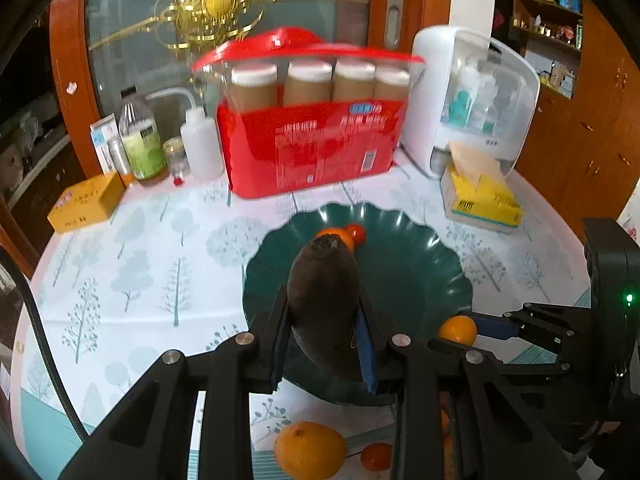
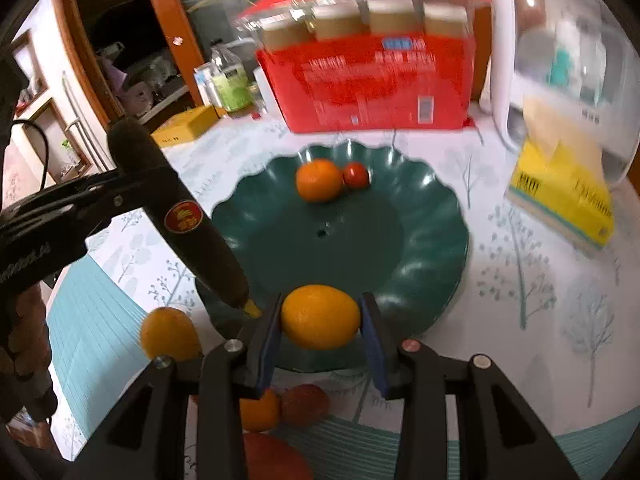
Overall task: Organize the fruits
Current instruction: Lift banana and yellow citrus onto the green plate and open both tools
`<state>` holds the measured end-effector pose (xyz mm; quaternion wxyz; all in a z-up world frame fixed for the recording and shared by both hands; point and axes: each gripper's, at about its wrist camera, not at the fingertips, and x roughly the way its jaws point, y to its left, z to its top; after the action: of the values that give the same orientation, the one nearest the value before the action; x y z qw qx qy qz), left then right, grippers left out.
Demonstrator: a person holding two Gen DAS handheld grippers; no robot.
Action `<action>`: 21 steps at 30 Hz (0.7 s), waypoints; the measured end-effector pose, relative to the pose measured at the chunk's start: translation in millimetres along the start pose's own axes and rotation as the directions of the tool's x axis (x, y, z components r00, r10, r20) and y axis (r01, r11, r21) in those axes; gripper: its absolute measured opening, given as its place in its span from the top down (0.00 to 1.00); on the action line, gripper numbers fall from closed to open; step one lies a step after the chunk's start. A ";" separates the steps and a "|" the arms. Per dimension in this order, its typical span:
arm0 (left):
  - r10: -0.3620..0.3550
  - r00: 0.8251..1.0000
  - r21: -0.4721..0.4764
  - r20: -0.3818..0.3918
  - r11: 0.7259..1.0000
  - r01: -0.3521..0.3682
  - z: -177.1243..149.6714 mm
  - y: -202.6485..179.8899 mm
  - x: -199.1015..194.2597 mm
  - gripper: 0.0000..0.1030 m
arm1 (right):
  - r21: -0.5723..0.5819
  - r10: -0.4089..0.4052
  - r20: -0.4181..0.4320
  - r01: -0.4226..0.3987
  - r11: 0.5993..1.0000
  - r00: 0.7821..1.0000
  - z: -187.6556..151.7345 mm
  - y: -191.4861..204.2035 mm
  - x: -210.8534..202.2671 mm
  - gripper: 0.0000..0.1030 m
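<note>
Partway through: green plate (image 2: 432, 280) holds only an orange (image 2: 319, 180) and a small red fruit (image 2: 356, 175) at its far side. Left gripper (image 1: 324, 332) pinches a blackened banana (image 1: 324, 300), hanging over the plate's near half. Right gripper (image 2: 320, 320) pinches a yellow-orange citrus (image 2: 320, 317) over the near rim. Still loose on the tablecloth (image 2: 520, 320), below and behind the claws: a citrus (image 2: 170, 334), another orange (image 2: 260, 410), a reddish fruit (image 2: 306, 404), probably more.
</note>
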<state>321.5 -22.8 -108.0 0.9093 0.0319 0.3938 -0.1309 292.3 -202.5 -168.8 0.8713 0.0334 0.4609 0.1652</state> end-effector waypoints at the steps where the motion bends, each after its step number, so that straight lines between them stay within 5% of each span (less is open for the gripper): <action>1: 0.001 1.000 -0.002 -0.010 1.000 -0.001 -1.2 0.1 3.8 0.73 | 0.009 0.003 -0.007 -0.003 1.000 1.000 -0.2 -2.1 2.7 0.63; 7: 0.013 0.999 -0.024 -0.035 1.000 -0.014 -1.2 0.1 21.0 0.72 | 0.035 0.011 -0.023 -0.010 0.999 1.000 -2.7 -8.8 14.4 0.63; 12: 0.034 0.999 -0.062 -0.001 0.998 -0.034 8.1 6.4 16.6 0.47 | 0.057 0.024 -0.029 -0.022 0.998 0.999 -3.6 -10.4 17.8 0.48; 21: 0.038 0.998 -0.083 -0.041 0.996 -0.041 5.1 7.6 -4.6 0.36 | 0.082 0.002 0.004 -0.002 0.997 1.000 -1.7 -7.5 -6.4 0.42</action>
<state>324.1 -15.3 -101.5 0.9042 0.0039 0.4162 -0.0956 289.5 -211.7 -166.3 0.8699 0.0700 0.4655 0.1470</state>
